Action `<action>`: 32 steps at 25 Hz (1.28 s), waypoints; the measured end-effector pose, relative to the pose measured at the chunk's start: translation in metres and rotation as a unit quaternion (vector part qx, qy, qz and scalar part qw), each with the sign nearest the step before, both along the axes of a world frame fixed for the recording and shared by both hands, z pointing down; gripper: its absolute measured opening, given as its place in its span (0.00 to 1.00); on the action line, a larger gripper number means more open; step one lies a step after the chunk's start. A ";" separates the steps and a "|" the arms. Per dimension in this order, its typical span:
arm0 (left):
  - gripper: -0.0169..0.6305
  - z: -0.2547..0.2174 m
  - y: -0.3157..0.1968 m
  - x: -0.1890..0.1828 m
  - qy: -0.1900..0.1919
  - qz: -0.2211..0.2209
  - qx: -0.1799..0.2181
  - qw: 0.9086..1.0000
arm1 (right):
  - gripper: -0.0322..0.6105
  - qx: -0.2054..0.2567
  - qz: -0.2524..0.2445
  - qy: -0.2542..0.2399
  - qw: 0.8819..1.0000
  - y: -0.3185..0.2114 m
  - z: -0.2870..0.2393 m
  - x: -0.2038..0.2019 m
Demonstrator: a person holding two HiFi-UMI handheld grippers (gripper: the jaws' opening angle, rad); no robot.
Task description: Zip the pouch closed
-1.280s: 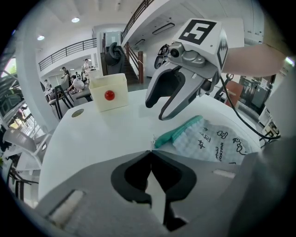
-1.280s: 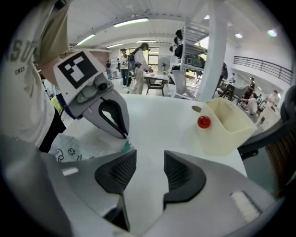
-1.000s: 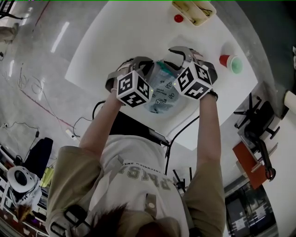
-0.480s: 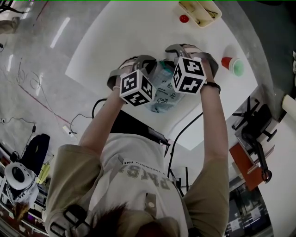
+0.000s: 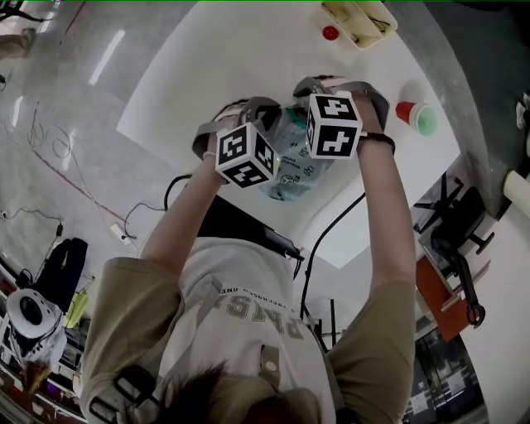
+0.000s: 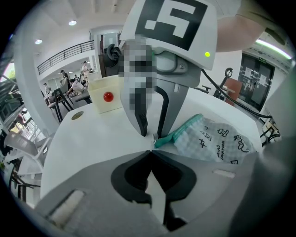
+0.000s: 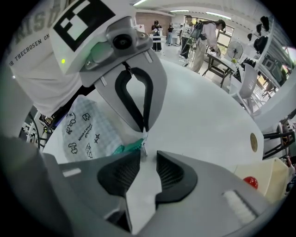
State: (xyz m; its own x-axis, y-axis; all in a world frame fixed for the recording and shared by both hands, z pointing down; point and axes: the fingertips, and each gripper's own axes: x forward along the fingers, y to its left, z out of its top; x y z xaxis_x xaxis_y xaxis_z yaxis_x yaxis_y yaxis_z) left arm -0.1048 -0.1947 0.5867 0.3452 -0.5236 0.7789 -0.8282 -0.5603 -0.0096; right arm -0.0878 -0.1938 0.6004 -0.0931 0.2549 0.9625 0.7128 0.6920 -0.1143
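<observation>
A white checked pouch (image 5: 291,168) with a teal zip edge (image 6: 178,134) lies on the white table (image 5: 207,74), partly hidden in the head view by both marker cubes. My left gripper (image 6: 151,150) is shut on the pouch's teal end corner, seen again in the right gripper view (image 7: 144,130). My right gripper (image 7: 148,157) points steeply down at that same corner. Its jaws are closing with a narrow gap still between them. The small white zip pull (image 7: 144,146) hangs just ahead of their tips, and the pads are not touching it.
A cream tray (image 5: 358,21) with a red ball (image 5: 330,33) beside it sits at the table's far edge. A red cup (image 5: 403,110) and a green cup (image 5: 425,122) stand to the right. A black cable (image 5: 331,232) runs off the near edge.
My right gripper has rolled and shifted left, so its cube now stands closer to the left one. The left gripper and the pouch have kept still.
</observation>
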 end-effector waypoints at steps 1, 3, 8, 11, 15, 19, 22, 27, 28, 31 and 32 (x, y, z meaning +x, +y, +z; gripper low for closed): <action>0.05 0.000 0.000 0.000 0.000 0.000 0.000 1.000 | 0.23 0.000 -0.001 -0.001 1.000 0.000 0.000 0.000; 0.05 -0.001 0.000 -0.001 0.001 -0.002 -0.001 1.000 | 0.22 -0.001 0.000 -0.004 1.000 0.000 -0.001 -0.001; 0.05 0.000 0.001 -0.001 0.002 -0.004 -0.003 1.000 | 0.14 0.001 -0.008 -0.003 1.000 0.005 0.000 0.003; 0.05 0.002 0.000 0.000 0.001 -0.006 -0.003 1.000 | 0.08 -0.006 -0.002 -0.008 1.000 0.007 0.001 0.007; 0.05 0.001 0.000 -0.001 0.001 -0.007 -0.003 1.000 | 0.06 -0.015 0.024 -0.021 0.999 0.006 0.000 0.006; 0.05 0.002 0.000 -0.001 0.000 -0.007 -0.003 1.000 | 0.06 -0.018 0.038 -0.020 0.999 0.007 0.000 0.006; 0.05 0.002 0.000 -0.001 0.000 -0.009 -0.003 1.000 | 0.05 -0.017 0.048 -0.022 0.998 0.006 0.000 0.005; 0.05 0.002 0.001 -0.001 -0.001 -0.012 -0.004 1.000 | 0.05 -0.006 0.063 -0.033 0.997 0.007 -0.001 0.005; 0.05 0.002 0.001 -0.001 -0.001 -0.012 -0.004 1.000 | 0.05 -0.003 0.064 -0.036 0.997 0.006 0.000 0.005; 0.05 0.003 0.000 -0.001 0.001 -0.015 -0.004 1.000 | 0.05 0.006 0.069 -0.045 0.997 0.006 0.001 0.005; 0.05 0.003 0.000 -0.001 0.002 -0.017 -0.004 1.000 | 0.05 0.007 0.073 -0.048 0.996 0.006 0.001 0.005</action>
